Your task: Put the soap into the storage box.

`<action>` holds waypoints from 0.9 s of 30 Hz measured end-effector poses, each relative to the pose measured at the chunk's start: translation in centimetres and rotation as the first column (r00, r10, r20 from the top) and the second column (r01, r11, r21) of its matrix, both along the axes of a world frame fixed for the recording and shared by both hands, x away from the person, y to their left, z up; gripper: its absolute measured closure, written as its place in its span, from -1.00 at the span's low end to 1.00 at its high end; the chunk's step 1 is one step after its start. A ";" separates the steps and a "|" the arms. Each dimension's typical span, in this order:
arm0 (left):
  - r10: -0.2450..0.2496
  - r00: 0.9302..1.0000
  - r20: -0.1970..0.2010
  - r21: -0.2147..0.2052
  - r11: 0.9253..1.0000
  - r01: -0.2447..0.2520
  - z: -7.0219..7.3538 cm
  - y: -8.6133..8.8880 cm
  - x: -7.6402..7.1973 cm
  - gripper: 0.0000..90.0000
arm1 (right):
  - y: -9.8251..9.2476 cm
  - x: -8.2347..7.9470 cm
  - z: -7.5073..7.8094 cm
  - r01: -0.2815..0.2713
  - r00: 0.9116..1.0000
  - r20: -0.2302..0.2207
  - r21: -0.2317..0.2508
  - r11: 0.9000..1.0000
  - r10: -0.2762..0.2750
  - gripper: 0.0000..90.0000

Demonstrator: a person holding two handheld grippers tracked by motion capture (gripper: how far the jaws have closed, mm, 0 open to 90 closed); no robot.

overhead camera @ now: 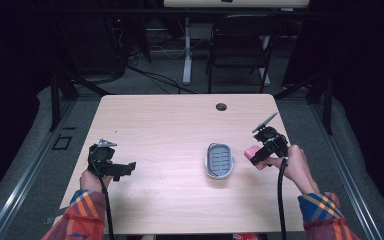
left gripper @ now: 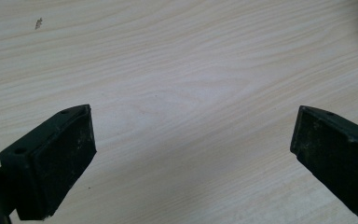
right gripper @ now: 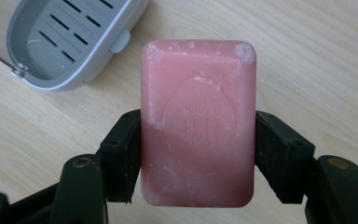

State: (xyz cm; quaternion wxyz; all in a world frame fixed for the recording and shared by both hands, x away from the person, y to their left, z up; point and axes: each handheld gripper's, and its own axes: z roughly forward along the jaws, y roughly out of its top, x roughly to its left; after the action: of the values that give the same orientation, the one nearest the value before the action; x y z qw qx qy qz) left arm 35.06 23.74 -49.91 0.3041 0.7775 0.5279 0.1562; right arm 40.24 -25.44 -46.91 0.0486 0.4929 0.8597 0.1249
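Observation:
A pink bar of soap [right gripper: 198, 123] is clamped between the two black jaws of my right gripper [right gripper: 198, 154], which is shut on its long sides. In the high view that gripper [overhead camera: 261, 156] hovers at the table's right, the pink soap [overhead camera: 252, 151] showing at its tip. A grey slotted soap dish [overhead camera: 219, 160] lies just left of it, and the dish [right gripper: 70, 39] appears beyond the soap in the right gripper view. My left gripper [overhead camera: 122, 169] rests low over the table's left side, open, with bare wood between its jaws [left gripper: 193, 154].
The light wooden table [overhead camera: 170, 125] has a round cable hole [overhead camera: 221, 106] near its far edge. A black folding chair [overhead camera: 240, 45] and a desk leg [overhead camera: 186, 50] stand on the floor beyond. Metal rails run along both sides of the table.

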 end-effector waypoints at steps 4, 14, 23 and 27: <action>-0.007 1.000 -0.006 0.000 1.000 0.007 0.1 0.0 0.1 -1.00 | 0.2 0.2 0.5 -0.019 1.000 0.000 -0.002 1.000 0.019 -0.17; -0.008 1.000 -0.003 -0.002 1.000 0.008 0.1 0.0 0.0 -1.00 | 1.1 0.6 1.7 -0.039 0.999 0.004 -0.009 0.999 0.039 -0.17; -0.010 1.000 -0.003 -0.003 1.000 0.010 0.1 0.1 0.1 -1.00 | 2.3 1.0 2.4 -0.052 0.999 0.011 -0.009 0.999 0.052 -0.17; -0.008 1.000 -0.001 -0.004 1.000 0.008 0.1 0.1 0.0 -1.00 | 2.8 1.1 2.8 -0.063 0.998 0.012 -0.012 0.998 0.063 -0.17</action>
State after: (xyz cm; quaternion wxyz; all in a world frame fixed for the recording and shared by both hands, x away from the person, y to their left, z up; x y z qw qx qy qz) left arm 35.08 23.80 -49.78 0.3060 0.7790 0.5253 0.1536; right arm 41.30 -22.67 -44.08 0.0527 0.4646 0.8752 0.1242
